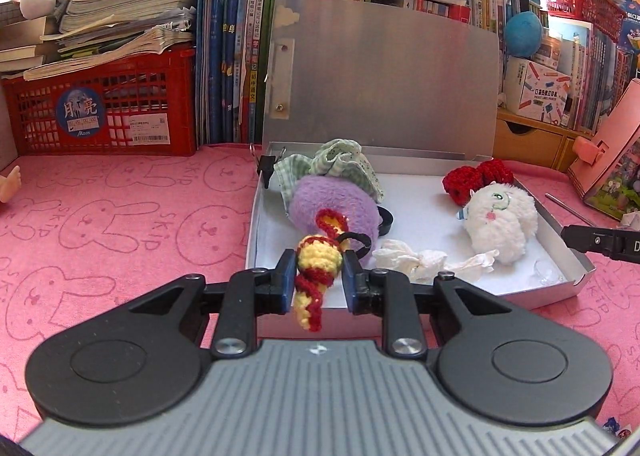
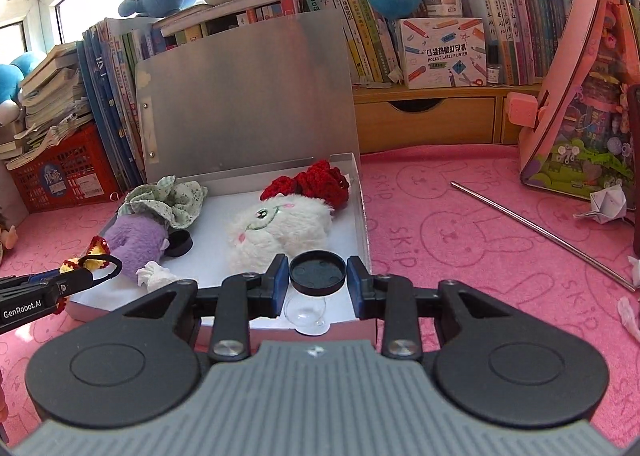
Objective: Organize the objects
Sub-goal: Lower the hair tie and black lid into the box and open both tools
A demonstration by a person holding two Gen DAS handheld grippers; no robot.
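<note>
Gripping a yellow-and-red crochet piece between the pads of the left gripper, jaws pinched close on it, one striped end dangling below the fingers, just over the near rim of the open metal box. Pinching a round black lid edge to edge in the right gripper, jaws closed against its sides, hovering above the box's near right corner. Lying inside the box: a purple plush at the left, topped by a green checked fabric piece; a white plush at the right, with a red crochet piece just behind it toward the lid; a crumpled white tissue near the front; a clear dome-shaped piece at the front right corner; a second black cap tucked beside the purple plush. Standing upright behind the box floor, leaning toward the books: the box's lid. Resting on the pink cloth right of the box: a thin metal rod, well apart from it.
</note>
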